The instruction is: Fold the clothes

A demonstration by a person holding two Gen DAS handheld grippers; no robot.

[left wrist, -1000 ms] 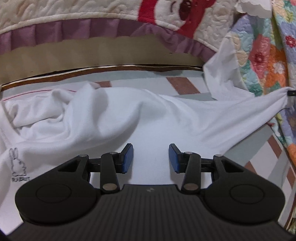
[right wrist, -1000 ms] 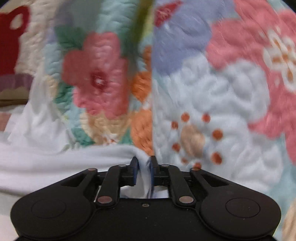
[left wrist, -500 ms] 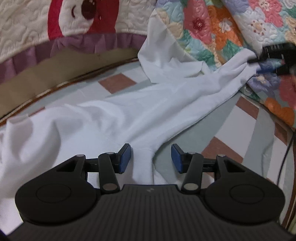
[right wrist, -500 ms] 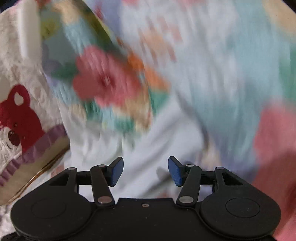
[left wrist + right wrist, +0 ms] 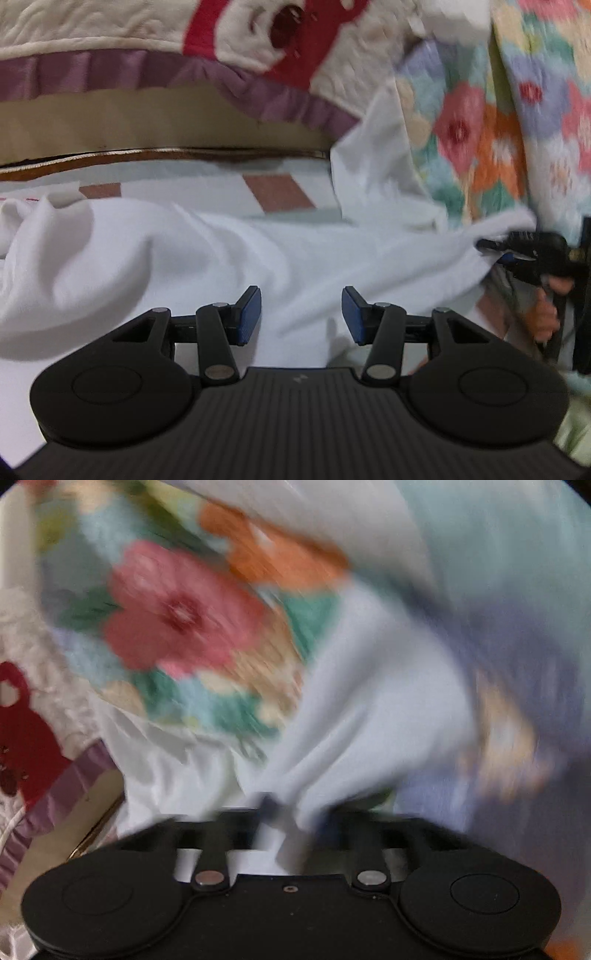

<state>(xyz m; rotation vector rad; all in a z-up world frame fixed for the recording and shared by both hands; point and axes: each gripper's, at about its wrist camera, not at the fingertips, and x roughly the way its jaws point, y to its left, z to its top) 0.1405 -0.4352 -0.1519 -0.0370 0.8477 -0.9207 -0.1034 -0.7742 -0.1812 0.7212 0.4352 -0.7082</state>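
The left gripper (image 5: 301, 314) hung low with its 2 blue-padded fingers (image 5: 249, 314) spread apart and nothing between them, just above the white garment (image 5: 177, 254). That garment lay rumpled across the checked bed sheet (image 5: 280, 190), bunched in thick folds on the left and stretched into a taut ridge toward the right. At the right end of that ridge the right gripper (image 5: 491, 245) had the cloth's corner pinched; a person's fingertips (image 5: 546, 314) showed on its handle. The right wrist view was badly blurred, but white cloth (image 5: 354, 716) ran down between that gripper's fingers (image 5: 269, 805), which looked clenched on it. Just behind stood a floral quilt (image 5: 476, 122). Farther back a cream quilt with a purple frill (image 5: 110, 74) and a red bear figure (image 5: 280, 40) draped across the far side.
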